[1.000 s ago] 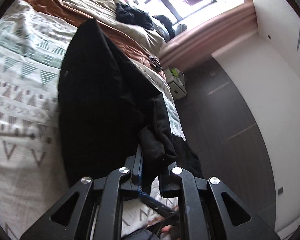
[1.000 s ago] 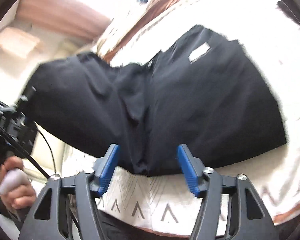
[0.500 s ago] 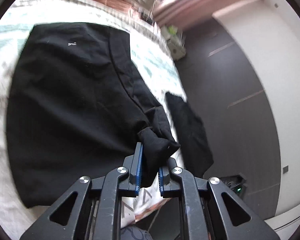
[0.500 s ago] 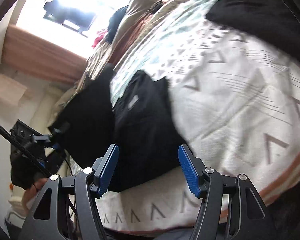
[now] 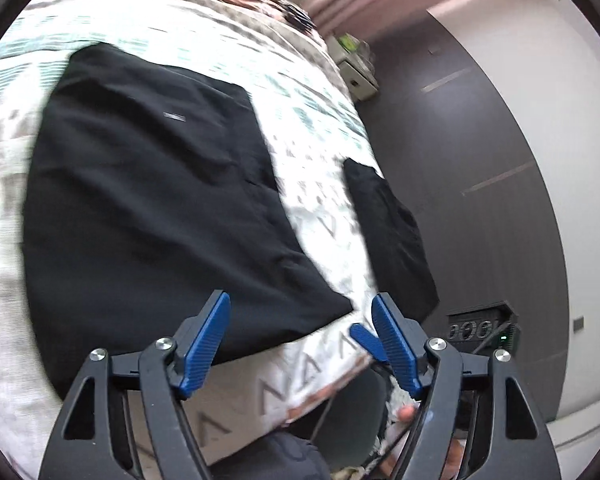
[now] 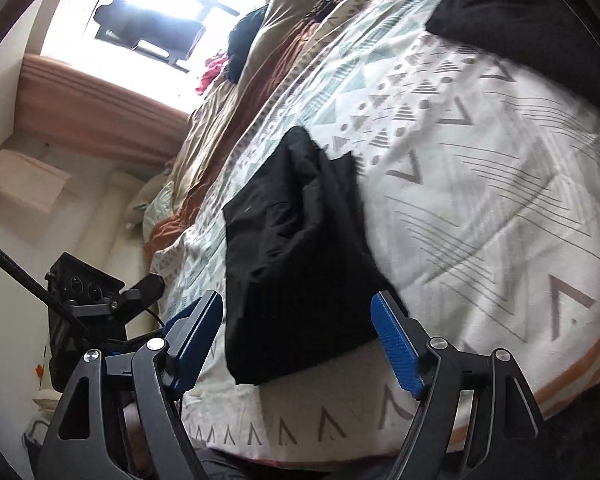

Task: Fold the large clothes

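I had just let go: my left tongs (image 5: pixel 300 344), clamped on a bunched sleeve half a second earlier, stood apart and empty above the black garment (image 5: pixel 160 200), which lay flat on the patterned bedspread (image 5: pixel 324 240). My right tongs (image 6: pixel 296 344) were apart too, so that fold looked finished.

We're looking at a bed (image 5: pixel 328 216) under a pale quilt (image 6: pixel 480 208) printed with grey and green triangles. A folded black garment (image 5: pixel 156 208) lies flat on it, and a second black garment (image 5: pixel 388 236) sits well apart (right at the bed's edge). Farther up lie a tan and rust blanket (image 6: pixel 236 112) and dark clothes (image 6: pixel 244 40).
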A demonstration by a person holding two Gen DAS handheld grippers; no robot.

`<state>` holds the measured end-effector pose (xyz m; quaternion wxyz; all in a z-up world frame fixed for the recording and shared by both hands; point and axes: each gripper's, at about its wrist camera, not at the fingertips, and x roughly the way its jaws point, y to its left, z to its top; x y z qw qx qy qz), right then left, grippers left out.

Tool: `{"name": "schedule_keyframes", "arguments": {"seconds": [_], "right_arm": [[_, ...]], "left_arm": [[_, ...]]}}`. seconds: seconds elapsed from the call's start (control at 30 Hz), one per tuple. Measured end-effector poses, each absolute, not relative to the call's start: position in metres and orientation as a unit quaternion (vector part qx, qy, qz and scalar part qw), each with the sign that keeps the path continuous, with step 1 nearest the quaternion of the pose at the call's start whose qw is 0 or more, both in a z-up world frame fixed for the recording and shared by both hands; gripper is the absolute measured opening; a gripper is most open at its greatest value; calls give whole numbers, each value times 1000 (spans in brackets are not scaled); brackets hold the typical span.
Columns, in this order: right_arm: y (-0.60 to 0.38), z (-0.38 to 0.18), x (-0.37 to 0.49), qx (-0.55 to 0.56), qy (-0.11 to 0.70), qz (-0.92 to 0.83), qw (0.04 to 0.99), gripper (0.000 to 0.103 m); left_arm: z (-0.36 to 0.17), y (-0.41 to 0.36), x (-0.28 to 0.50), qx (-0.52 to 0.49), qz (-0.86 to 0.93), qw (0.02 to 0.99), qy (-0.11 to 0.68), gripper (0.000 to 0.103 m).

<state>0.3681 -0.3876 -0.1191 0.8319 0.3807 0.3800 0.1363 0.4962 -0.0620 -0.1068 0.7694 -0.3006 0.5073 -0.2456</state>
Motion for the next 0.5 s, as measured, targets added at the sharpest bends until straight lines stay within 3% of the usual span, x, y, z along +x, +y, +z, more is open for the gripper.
{"name": "schedule_keyframes", "arguments": {"seconds": [0.2,0.23,0.27,0.33,0.37,0.5], "right_arm": [[-366,-125,399,350,385,140,843,75],[-364,-128,403,349,387,136,843,68],[-364,-132,407,348,391,133,842,38],[-365,-140,410,355,399,129,835,16],[-365,-145,408,358,399,125,835,10],[-369,-165,403,371,409,116,826,6]], "left_arm": [[-129,-7,479,-312,-182,781,509,74],[-132,-1,477,-310,-174,783,510,74],[-136,7,474,-307,-163,785,513,74],[-144,11,472,-304,-152,785,517,74],[-148,14,471,-303,-147,785,519,74],[-168,32,459,-298,-118,785,530,74]]}}
